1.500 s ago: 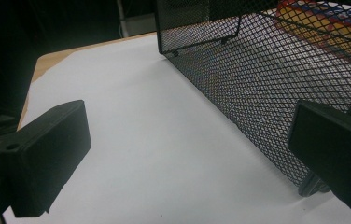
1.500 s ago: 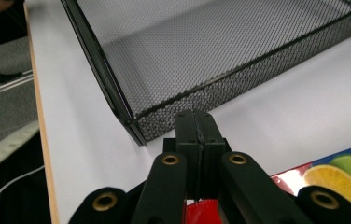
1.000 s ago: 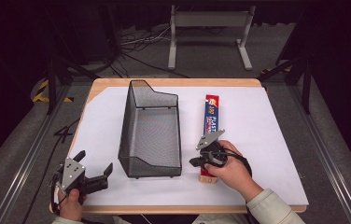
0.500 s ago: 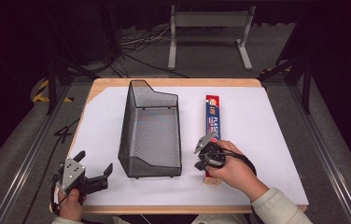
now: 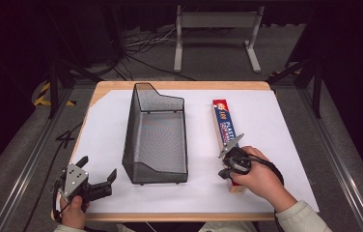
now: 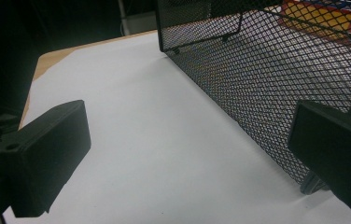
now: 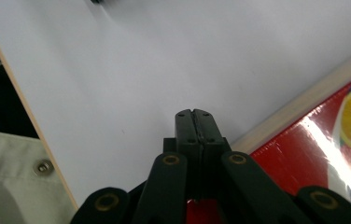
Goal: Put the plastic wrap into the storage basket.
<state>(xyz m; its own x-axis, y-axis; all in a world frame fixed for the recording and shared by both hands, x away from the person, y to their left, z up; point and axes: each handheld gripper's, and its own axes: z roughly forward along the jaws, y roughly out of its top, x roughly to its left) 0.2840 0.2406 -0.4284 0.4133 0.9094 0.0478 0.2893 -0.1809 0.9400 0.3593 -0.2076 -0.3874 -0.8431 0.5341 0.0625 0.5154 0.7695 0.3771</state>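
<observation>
My right gripper (image 5: pixel 227 164) sits in the lower right of the high view, its jaws pressed flat together with nothing between them, as the right gripper view (image 7: pixel 196 122) shows plainly. It hovers over the near end of the long plastic wrap box (image 5: pixel 224 125), whose red lid with an orange slice printed on it fills the lower right corner of that gripper's view (image 7: pixel 332 140). My right hand (image 5: pixel 261 178) wraps the handle just below. My left gripper (image 5: pixel 97 182) rests in the lower left of the high view, jaws spread wide, empty, over the white sheet (image 5: pixel 107 130) covering the table. In the left gripper view (image 6: pixel 183 154) the black mesh basket (image 6: pixel 276 79) stands at the upper right, just beside my right-hand jaw. In the high view the basket (image 5: pixel 158 135) sits mid-frame, between my two tools, apart from the box.
</observation>
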